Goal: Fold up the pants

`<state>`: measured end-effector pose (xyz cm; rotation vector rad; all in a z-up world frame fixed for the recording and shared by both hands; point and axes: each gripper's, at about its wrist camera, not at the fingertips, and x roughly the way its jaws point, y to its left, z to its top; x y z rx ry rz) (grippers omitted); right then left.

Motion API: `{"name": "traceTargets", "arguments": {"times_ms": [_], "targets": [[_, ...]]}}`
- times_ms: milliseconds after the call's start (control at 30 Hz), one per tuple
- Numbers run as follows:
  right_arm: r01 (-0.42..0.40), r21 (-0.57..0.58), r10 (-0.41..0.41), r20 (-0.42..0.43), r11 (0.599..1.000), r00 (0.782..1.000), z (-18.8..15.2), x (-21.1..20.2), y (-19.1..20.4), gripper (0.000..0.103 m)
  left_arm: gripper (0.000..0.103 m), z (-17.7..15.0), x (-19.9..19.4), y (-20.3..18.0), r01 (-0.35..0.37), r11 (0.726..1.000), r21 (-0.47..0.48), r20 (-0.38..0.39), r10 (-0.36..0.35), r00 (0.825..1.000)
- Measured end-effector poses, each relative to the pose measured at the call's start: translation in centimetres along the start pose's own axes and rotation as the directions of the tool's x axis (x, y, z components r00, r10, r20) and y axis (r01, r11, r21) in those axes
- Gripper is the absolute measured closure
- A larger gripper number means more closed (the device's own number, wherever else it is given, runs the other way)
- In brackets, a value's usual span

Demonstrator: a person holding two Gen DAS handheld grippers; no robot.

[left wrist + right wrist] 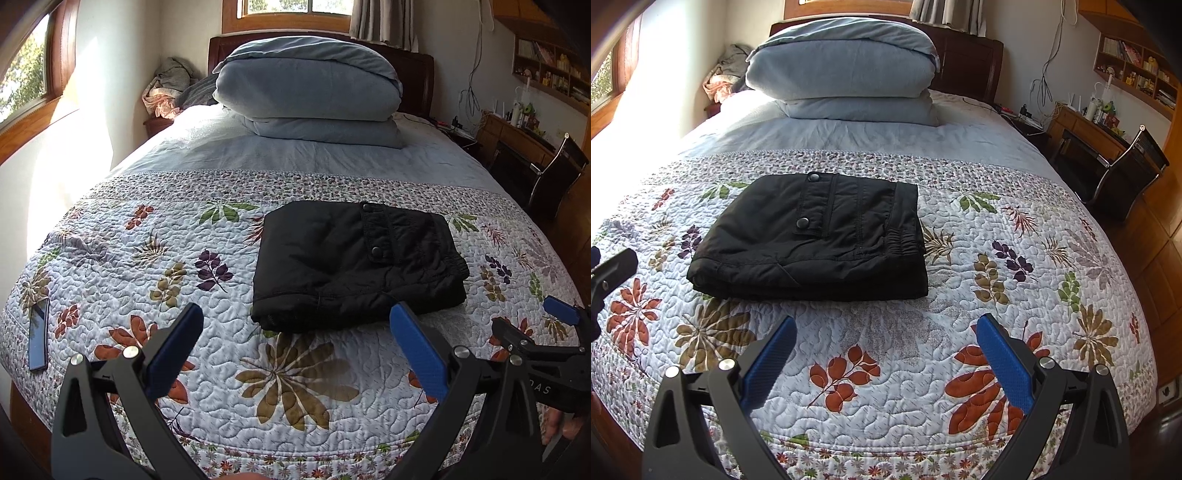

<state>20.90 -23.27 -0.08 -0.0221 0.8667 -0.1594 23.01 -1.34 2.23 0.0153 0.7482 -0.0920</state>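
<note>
Floral quilt (147, 258) covering the bed, folded blue duvet (306, 88) at the headboard (413, 62), phone (38, 338) near the quilt's left edge, desk (1082, 129) and chair (1126, 166) at right.

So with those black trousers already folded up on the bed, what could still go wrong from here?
Probably little. The folded black padded pants lie as a thick, springy bundle on the floral quilted bedspread, so the layers might slump open. Both the left gripper and right gripper hang open nearby, and a careless sweep could drag an edge. A dark slim phone lies near the bed's edge and could be knocked off.
</note>
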Motion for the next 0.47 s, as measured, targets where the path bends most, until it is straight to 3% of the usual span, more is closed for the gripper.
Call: {"name": "traceTargets", "arguments": {"times_ms": [467], "targets": [[0.000,0.002,0.000,-0.002,1.000,1.000,-0.05,0.15,-0.05,0.005,0.002,0.30,-0.57,-0.62,-0.030,0.999,0.033,0.029,0.029,0.999]]}}
